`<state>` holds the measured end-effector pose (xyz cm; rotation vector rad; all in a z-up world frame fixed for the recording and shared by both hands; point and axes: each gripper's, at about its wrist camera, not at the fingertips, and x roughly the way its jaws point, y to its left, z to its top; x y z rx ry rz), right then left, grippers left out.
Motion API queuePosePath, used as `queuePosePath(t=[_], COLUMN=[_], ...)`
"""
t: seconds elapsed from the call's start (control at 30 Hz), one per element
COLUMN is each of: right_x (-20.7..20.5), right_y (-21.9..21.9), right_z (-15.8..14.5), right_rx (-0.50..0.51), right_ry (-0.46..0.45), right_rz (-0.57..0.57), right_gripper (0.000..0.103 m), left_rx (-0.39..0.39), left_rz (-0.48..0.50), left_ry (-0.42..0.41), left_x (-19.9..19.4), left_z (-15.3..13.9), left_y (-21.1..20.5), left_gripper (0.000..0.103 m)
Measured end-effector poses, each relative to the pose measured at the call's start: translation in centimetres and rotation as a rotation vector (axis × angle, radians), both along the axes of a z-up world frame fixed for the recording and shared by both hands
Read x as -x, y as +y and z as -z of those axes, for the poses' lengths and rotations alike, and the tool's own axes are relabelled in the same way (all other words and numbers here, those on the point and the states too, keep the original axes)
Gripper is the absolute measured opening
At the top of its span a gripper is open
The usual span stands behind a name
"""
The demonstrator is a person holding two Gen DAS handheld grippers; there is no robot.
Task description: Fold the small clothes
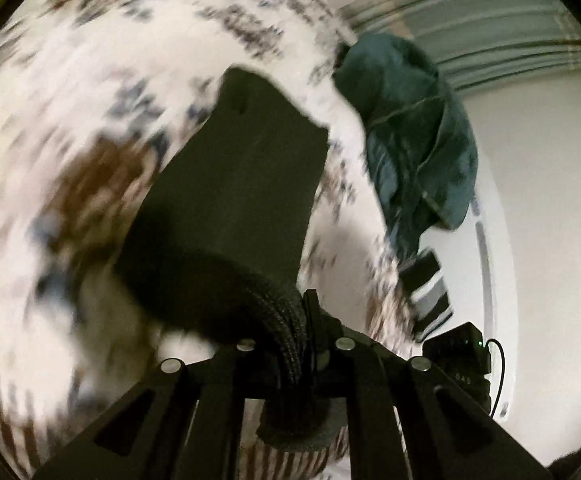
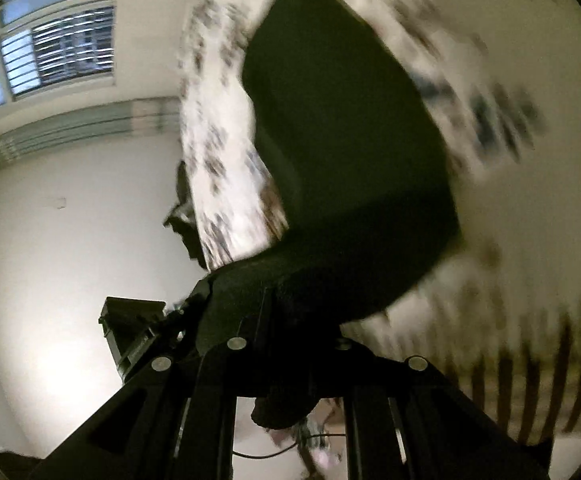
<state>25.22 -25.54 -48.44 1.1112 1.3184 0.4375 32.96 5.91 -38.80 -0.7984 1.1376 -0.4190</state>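
A dark knitted garment (image 1: pixel 230 184) hangs between both grippers over a white patterned cloth surface (image 1: pixel 70 80). My left gripper (image 1: pixel 296 344) is shut on its ribbed edge, which bunches between the fingers. My right gripper (image 2: pixel 290 340) is shut on the other end of the same dark garment (image 2: pixel 342 140), which stretches up and away over the patterned surface (image 2: pixel 222 128). Both views are blurred by motion.
A dark teal garment (image 1: pixel 414 136) lies at the surface's right edge, with a black-and-white striped item (image 1: pixel 430 288) below it. A black device (image 1: pixel 458 348) with a cable sits near the left gripper. A window (image 2: pixel 50 52) and white wall (image 2: pixel 70 220) are behind.
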Motion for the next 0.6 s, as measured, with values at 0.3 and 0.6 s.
queuePosePath(t=[0.3, 0.6], right_x=[-23.3, -37.0], right_y=[-2.9, -6.8], right_z=[-0.7, 3.1], right_rx=[0.137, 0.009], right_ry=[-0.117, -0.051], right_rz=[0.083, 0.197], right_gripper=[0.011, 0.071], left_rx=[0.024, 0.139], left_rz=[-0.019, -0.169], left_ry=[-0.011, -0.010], left_x=[-22.0, -28.4], left_z=[5.8, 7.8], left_y=[-1.2, 4.6], left_gripper=[0.007, 0.072])
